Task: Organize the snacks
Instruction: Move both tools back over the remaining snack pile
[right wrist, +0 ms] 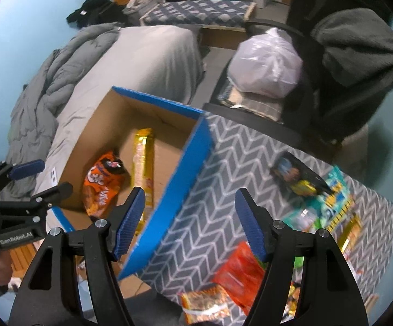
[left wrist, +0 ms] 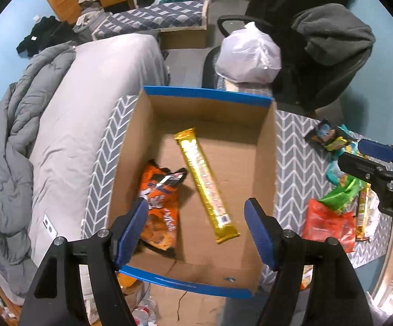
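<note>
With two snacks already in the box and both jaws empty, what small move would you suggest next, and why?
Probably lower the right gripper onto the red packet just below it. Its jaws stand open and empty, the cardboard box holds only the orange bag and the gold bar, and a pile of snacks lies outside on the patterned cloth.

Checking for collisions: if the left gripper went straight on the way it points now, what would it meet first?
Probably the gold snack bar lying in the cardboard box; the open left gripper points down between it and the orange bag, though depth is unclear.
</note>
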Demonstrator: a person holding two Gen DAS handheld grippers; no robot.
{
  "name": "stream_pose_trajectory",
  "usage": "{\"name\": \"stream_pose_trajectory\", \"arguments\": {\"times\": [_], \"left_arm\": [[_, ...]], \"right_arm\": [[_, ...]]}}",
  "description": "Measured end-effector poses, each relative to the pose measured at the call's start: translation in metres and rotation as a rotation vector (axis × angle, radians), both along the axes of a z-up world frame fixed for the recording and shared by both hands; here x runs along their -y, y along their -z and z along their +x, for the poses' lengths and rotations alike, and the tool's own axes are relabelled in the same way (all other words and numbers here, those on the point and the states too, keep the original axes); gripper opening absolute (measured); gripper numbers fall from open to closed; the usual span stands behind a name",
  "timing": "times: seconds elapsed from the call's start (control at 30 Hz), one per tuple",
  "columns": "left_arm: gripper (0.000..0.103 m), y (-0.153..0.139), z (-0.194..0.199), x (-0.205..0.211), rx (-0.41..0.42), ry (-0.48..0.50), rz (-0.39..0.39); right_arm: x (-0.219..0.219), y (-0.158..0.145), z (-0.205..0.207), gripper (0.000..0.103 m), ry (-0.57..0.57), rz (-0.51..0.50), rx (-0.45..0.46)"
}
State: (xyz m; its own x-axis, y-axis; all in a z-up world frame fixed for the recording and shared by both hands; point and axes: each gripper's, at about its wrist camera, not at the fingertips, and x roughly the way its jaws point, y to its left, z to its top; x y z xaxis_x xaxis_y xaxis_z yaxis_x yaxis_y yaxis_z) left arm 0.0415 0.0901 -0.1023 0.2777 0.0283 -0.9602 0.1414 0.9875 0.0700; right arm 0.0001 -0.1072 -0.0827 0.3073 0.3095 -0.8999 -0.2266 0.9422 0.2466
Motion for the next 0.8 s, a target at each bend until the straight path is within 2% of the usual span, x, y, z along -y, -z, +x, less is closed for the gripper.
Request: {"name": "stream_pose_trajectory", "arguments": {"times": [0.27, 0.8], "left_arm": [[0.074, -0.001, -0.006, 0.037, -0.020, 0.074, -0.021], [0.075, -0.009, -0.009, 0.118, -0.006, 0.246, -0.009]], "right_arm": [[0.054, -0.005, -0.019, 0.070, 0.097, -0.002, -0.010], [0.156, 0.011, -0.059, 0.070, 0.285, -0.035, -0.061]]}}
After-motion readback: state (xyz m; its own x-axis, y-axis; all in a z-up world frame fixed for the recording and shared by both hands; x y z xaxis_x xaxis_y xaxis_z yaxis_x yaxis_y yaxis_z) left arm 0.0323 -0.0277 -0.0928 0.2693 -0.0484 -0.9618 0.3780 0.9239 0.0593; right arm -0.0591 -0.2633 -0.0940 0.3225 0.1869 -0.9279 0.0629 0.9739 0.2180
